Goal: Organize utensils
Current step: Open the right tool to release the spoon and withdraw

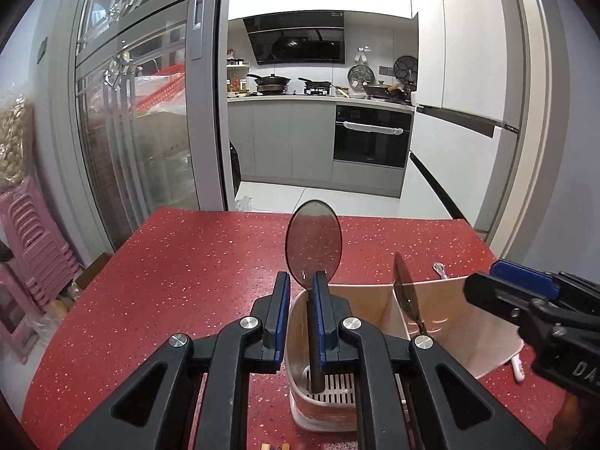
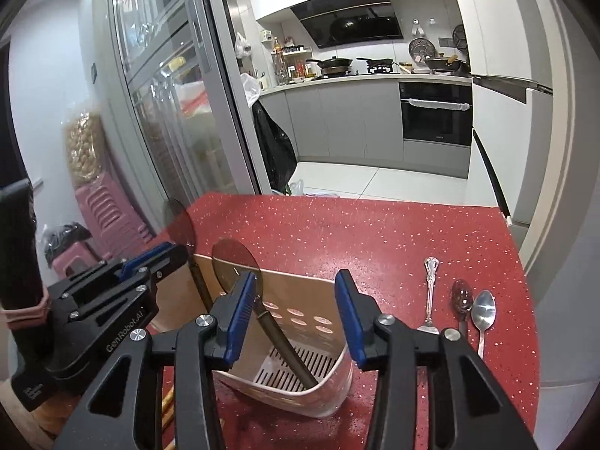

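Blue-padded left gripper (image 1: 302,288) pinches the handle of a translucent brown spoon (image 1: 314,238), bowl upright at 12 o'clock, its handle tip on the grate of the caddy's (image 1: 300,322) left compartment. Right gripper (image 2: 296,292) stands wide over the right compartment, where a second brown spoon (image 2: 234,268) leans free, apart from the pads. On the red table (image 2: 375,232), at 3 o'clock from the caddy, lie a fork (image 2: 430,292), a small dark spoon (image 2: 462,296) and a steel spoon (image 2: 483,309).
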A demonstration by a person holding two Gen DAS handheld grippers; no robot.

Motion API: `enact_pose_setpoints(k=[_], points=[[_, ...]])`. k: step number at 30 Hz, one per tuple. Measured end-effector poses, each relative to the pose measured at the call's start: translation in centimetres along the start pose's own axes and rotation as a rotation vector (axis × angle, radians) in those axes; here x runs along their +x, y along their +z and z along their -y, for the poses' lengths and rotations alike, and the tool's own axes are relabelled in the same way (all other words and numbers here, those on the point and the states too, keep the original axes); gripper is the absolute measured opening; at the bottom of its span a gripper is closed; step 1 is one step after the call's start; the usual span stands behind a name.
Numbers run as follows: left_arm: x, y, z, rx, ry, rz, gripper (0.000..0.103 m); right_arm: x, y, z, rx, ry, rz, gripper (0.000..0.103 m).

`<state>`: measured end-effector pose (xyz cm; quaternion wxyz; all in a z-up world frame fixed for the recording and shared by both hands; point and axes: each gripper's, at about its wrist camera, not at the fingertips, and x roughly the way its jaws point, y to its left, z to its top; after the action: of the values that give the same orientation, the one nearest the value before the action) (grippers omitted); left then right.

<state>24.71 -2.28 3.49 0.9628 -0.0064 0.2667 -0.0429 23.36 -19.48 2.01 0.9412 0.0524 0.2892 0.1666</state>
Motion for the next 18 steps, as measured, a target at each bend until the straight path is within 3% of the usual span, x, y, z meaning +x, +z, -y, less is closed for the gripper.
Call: enact_pose_setpoints(k=[8,14,15,16,18], points=[[-2.5,0.0,-0.3,-0.019,-0.009,0.01,0.037,-3.9,-0.6,0.3,0.04,-0.004,0.025,0.059],[-5.6,-1.4,-1.4,-0.031,-0.013,-0.011,0.037,-6.5,-2.0,0.9,0.106,-0.011,-0.009,0.074],[-6.0,-1.7,-1.6,-0.033,-0.012,-0.017,0.054,-6.9,-2.4,1.0,0.123,-0.011,-0.021,0.076],[-6.6,-2.3,-1.8,-0.035,-0.009,-0.028,0.103,-7.1,-2.7,1.2,0.135,-0.01,-0.03,0.078],[-8.0,-3.5,-2.4,-0.047,0.022,-0.011,0.103,-7.6,-3.6,1.3,0.159,-0.009,-0.061,0.08]])
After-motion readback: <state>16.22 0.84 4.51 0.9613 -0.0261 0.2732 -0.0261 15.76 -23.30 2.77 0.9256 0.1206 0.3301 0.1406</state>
